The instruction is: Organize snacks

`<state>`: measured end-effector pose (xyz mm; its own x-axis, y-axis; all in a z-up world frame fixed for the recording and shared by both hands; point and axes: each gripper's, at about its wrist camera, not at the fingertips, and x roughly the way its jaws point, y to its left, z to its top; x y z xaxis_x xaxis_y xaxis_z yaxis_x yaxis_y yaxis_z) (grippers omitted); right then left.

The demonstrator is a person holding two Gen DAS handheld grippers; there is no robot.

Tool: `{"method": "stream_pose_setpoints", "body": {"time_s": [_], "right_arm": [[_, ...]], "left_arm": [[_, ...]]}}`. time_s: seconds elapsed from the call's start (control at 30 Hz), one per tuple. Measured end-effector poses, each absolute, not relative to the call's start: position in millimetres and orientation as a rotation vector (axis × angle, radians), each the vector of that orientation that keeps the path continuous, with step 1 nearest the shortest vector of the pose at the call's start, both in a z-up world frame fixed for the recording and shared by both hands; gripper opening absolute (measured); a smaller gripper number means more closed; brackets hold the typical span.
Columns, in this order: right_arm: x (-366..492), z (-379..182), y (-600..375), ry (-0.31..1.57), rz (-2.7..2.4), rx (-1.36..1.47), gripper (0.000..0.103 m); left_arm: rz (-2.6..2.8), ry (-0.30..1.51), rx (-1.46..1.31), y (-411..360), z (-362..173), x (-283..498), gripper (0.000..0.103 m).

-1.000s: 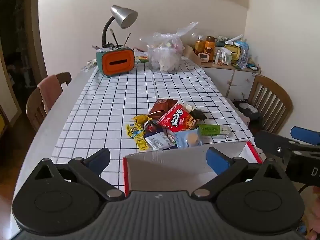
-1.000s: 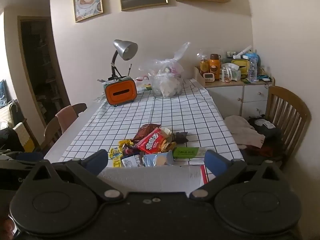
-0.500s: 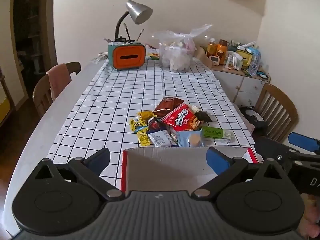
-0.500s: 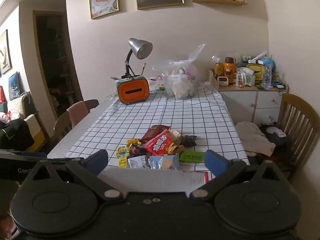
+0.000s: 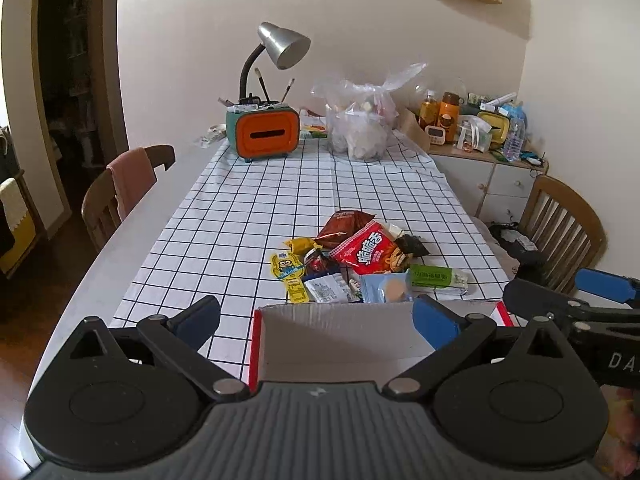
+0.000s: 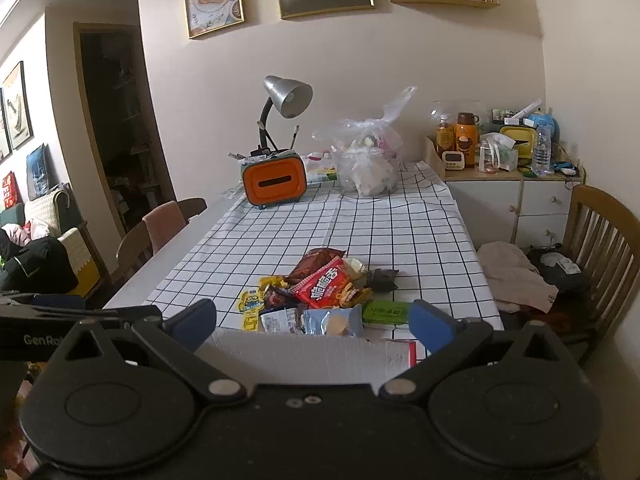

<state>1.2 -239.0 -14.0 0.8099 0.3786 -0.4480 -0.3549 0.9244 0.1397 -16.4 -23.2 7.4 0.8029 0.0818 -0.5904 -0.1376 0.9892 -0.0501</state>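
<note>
A heap of snack packets lies on the checked tablecloth: a red bag (image 5: 366, 252) (image 6: 326, 288), a brown bag (image 5: 344, 224), a green bar (image 5: 436, 278) (image 6: 386, 312), a light blue packet (image 5: 384, 288) (image 6: 334, 322) and yellow sachets (image 5: 288, 270). An open cardboard box with red sides (image 5: 336, 336) (image 6: 296, 356) stands at the near table edge, just before the heap. My left gripper (image 5: 316, 320) is open and empty above the box. My right gripper (image 6: 312, 322) is open and empty, also over the box; it shows at the right of the left wrist view (image 5: 568, 300).
At the table's far end stand an orange tissue box with a desk lamp (image 5: 266, 136) and a clear plastic bag (image 5: 362, 128). Wooden chairs stand at the left (image 5: 120, 196) and the right (image 5: 564, 228). A cluttered white cabinet (image 5: 488, 160) is at the back right.
Both grippers have risen and tilted up a little, so the table and heap sit lower in view. Both stay open. The snacks and box have not moved.
</note>
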Motion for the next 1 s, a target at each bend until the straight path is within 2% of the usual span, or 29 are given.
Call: {"method": "stream_pose_setpoints", "body": {"time_s": [1.0], "right_arm": [[-9.2,-9.5,-255.6,0.451,0.413,0.071,0.103]], "left_arm": [[0.111,0.576,-0.098,-39.1,14.7,-35.3,0.103]]}}
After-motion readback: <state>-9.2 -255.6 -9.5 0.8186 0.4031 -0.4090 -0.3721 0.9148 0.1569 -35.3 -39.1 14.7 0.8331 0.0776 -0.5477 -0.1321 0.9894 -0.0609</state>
